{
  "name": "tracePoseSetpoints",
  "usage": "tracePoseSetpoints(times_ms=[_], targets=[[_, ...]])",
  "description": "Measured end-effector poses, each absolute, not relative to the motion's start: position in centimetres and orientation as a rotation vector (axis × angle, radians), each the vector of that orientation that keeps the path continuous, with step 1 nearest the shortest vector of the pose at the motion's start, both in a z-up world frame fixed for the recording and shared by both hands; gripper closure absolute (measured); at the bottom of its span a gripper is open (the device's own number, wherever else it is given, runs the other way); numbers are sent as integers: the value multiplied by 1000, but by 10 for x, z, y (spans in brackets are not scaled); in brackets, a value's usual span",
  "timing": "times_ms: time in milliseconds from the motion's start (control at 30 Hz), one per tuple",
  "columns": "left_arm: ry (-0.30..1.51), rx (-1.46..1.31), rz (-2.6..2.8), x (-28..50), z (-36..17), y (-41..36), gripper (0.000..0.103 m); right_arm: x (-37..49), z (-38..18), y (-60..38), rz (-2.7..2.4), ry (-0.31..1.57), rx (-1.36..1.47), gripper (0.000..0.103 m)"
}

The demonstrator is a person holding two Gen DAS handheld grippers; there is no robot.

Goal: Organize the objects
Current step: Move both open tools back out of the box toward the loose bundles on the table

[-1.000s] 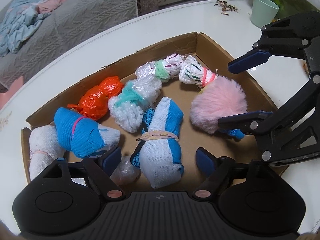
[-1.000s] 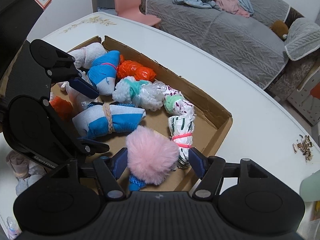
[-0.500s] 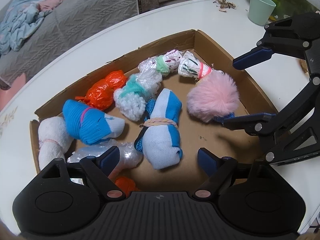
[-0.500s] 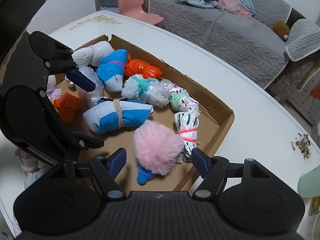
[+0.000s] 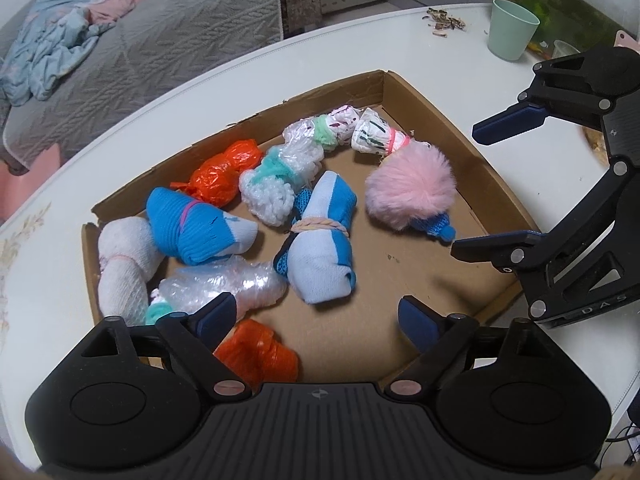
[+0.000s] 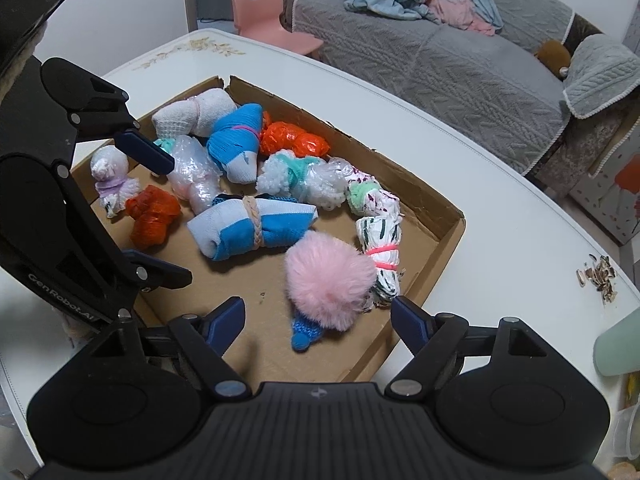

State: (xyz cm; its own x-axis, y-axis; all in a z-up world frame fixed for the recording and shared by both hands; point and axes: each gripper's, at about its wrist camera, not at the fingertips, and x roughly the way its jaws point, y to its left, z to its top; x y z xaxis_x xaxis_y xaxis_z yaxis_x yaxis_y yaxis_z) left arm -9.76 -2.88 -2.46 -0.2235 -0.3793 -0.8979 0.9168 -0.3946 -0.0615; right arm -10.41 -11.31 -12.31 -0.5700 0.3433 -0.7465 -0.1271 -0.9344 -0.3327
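A shallow cardboard tray [image 5: 424,96] [image 6: 448,208] lies on the white table and holds several bundles. Among them are a pink pompom [image 5: 412,190] [image 6: 330,276], a blue-and-white sock roll [image 5: 322,248] [image 6: 252,228], a blue sock roll [image 5: 192,224], orange bag bundles [image 5: 226,172] [image 5: 258,354] and bubble-wrap rolls [image 5: 224,284]. My left gripper [image 5: 316,316] is open and empty above the tray's near edge. My right gripper [image 6: 318,318] is open and empty, just above and short of the pompom. Each gripper shows in the other's view, the right [image 5: 500,184] and the left [image 6: 156,216].
A mint green cup [image 5: 512,34] and scattered seed husks [image 5: 444,26] sit at the far end of the table. A grey sofa [image 6: 440,40] with crumpled clothes and a pink chair [image 6: 264,12] stand beyond the table. White table surface surrounds the tray.
Both grippers have drawn back and up from the tray, still open. More of the tray's near end shows, with a bubble-wrap roll and a second orange bundle. The pompom lies free in the tray.
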Motion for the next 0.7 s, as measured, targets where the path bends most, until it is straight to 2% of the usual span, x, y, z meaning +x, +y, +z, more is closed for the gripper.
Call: tracePoseSetpoints(times_ms=[400,700], targets=[[782,1033,-1766,-84,-14,-6,7,-95,-122,-130,2531,-336,-1267,22],[784,1026,-1753,-66,-12,45,4,-74,-117,-160,2541,-294,-1221,22]])
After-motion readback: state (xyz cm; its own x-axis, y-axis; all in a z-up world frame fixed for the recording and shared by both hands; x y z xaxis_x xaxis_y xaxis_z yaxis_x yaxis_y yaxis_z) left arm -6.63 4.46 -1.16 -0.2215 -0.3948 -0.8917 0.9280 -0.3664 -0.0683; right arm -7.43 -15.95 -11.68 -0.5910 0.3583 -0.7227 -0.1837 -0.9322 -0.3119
